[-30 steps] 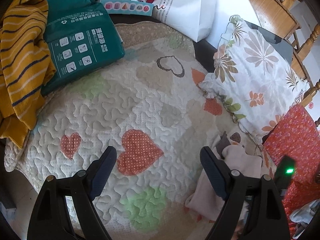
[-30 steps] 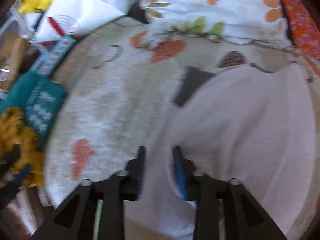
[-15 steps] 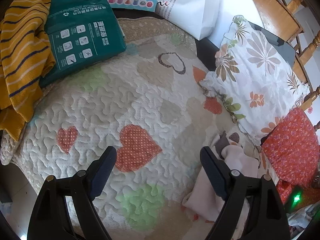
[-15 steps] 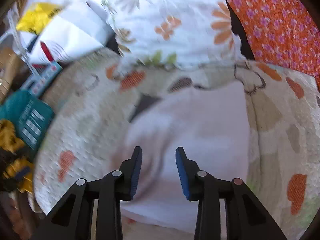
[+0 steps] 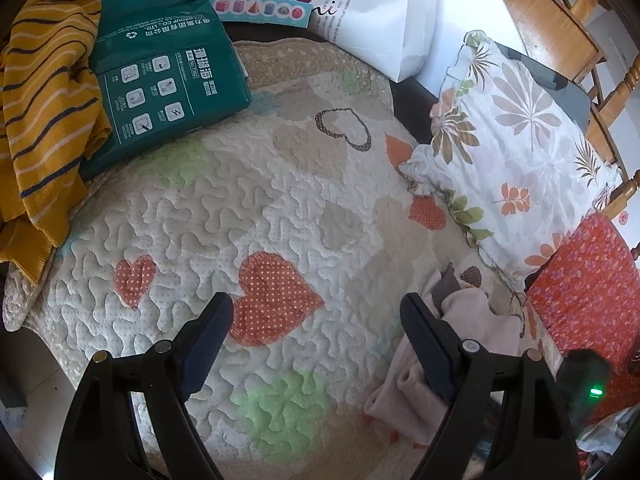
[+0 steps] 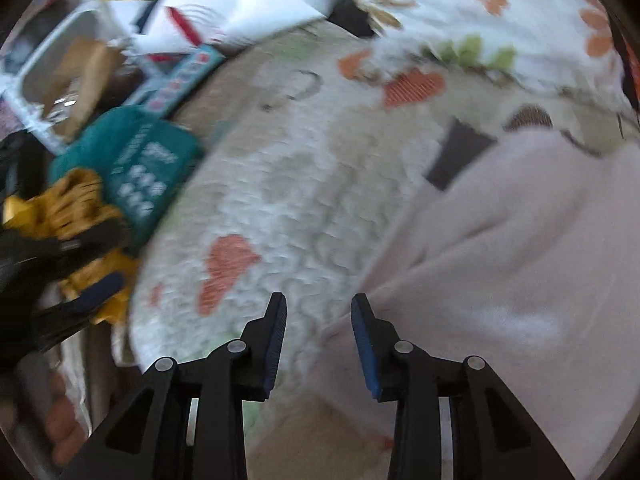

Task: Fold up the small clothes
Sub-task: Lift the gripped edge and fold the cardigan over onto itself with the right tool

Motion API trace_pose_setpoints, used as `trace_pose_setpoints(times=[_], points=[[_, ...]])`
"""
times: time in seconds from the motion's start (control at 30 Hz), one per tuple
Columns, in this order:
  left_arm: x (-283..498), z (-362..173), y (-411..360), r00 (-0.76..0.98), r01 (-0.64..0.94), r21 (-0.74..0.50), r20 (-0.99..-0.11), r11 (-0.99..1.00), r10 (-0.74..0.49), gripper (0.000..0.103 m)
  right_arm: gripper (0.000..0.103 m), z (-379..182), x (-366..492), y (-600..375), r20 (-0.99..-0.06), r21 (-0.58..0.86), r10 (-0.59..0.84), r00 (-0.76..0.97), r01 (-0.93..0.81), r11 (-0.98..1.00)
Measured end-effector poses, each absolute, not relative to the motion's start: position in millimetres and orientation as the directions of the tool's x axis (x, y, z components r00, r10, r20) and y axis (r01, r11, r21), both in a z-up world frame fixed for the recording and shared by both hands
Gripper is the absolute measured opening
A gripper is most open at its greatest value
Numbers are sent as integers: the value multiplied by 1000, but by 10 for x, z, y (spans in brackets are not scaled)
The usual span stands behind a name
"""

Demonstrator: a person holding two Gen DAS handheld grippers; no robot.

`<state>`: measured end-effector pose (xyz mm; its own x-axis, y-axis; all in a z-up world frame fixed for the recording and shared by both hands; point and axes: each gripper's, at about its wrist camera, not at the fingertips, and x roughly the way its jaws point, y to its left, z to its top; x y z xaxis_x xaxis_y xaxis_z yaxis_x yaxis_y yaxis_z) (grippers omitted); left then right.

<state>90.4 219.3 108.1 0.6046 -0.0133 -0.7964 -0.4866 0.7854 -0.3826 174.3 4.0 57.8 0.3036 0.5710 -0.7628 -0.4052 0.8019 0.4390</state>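
right gripper swung left off the pale pink soft garment, jaws parted, empty; left gripper wide apart; right view blurred.

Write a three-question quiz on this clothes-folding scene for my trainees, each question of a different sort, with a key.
1. True or false: the left gripper is clamped on the pink garment.
2. Multiple choice: what lies against the green package on its left side in the left wrist view? A) a yellow striped sweater B) a floral pillow C) a white bag
3. Fill in: the right gripper has its jaws ____, at the garment's edge over the quilt.

Key: 1 false, its jaws stand wide apart over the quilt. 2 A, the sweater. 3 open.
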Motion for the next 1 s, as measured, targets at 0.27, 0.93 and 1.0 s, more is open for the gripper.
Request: trace_pose_setpoints(times=[0.27, 0.93, 1.0], points=[[994, 1032, 2080, 591, -469, -401, -805, 787, -58, 85, 18, 546, 2134, -603, -867, 94, 154, 474, -148, 985], [1083, 964, 2110, 566, -492, -363, -824, 791, -27, 85, 32, 538, 2818, 108, -880, 100, 188, 435, -219, 971], [1100, 951, 2076, 560, -490, -365, -828, 791, -35, 85, 51, 531, 2729, 28, -895, 34, 129, 427, -224, 974]])
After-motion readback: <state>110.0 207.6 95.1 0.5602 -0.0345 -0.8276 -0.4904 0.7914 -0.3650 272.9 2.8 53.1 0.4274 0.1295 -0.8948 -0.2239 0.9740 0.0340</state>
